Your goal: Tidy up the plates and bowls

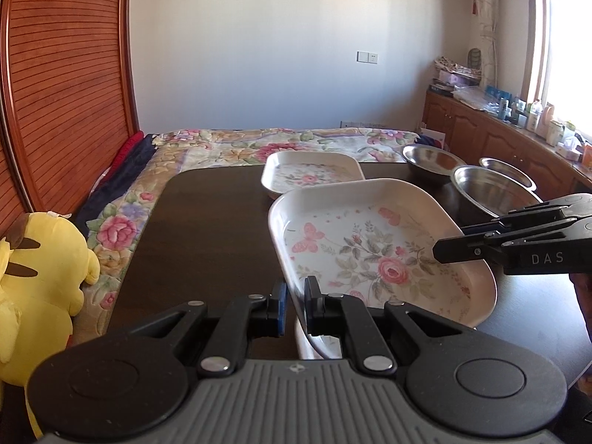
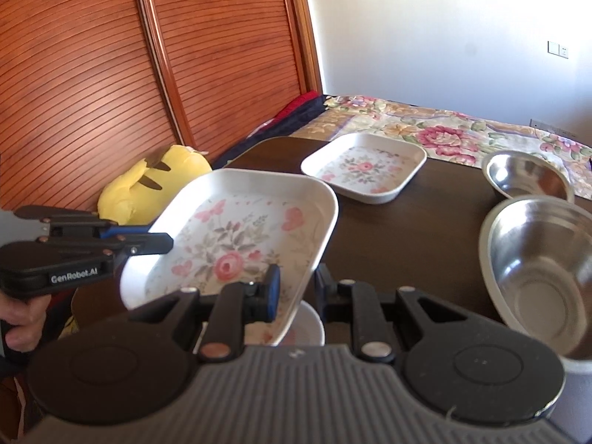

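Note:
A white floral square plate (image 1: 373,248) is held tilted above the dark table (image 1: 207,229). My left gripper (image 1: 295,298) is shut on its left rim, and my right gripper (image 2: 296,288) is shut on its right rim; the plate also shows in the right wrist view (image 2: 236,236). A second floral plate (image 1: 310,175) (image 2: 364,166) lies flat further back. Another white dish (image 2: 307,327) sits under the held plate. Steel bowls (image 1: 429,161) (image 2: 540,270) stand at the right.
A yellow plush toy (image 1: 40,288) sits at the table's left edge by the wooden wardrobe (image 1: 66,85). A flowered bed cover (image 1: 281,140) lies beyond the table. A wooden counter (image 1: 518,140) with bottles runs under the window.

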A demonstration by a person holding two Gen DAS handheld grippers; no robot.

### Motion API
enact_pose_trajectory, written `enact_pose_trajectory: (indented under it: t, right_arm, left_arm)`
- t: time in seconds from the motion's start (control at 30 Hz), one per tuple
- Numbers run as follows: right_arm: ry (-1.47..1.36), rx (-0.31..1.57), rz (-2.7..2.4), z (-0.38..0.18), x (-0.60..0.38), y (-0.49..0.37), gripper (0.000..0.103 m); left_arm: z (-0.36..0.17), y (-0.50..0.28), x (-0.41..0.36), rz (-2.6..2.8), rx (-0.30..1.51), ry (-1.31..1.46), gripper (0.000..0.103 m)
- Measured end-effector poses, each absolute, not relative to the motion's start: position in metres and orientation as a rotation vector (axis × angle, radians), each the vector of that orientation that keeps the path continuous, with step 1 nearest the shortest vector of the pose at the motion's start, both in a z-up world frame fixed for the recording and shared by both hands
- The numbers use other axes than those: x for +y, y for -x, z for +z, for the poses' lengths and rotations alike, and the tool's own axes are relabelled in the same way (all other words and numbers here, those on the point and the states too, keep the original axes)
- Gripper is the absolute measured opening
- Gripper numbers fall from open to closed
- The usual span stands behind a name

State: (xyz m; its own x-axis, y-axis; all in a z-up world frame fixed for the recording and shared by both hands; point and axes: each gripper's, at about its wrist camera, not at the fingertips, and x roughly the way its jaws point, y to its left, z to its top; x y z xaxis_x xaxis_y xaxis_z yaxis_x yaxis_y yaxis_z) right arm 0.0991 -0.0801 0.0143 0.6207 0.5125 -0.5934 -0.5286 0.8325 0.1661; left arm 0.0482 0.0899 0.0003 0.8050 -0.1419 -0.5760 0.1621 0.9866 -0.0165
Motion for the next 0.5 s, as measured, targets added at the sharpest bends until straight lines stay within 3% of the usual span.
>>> enact_pose_trajectory:
  t: [0.5]
  right_arm:
    - [0.023,0.702,0.604,0.001,-0.091,-0.079,0.022]
  left_arm:
    - [-0.013,-0.03,0.083,-0.182,0.636,-0.017,0.01]
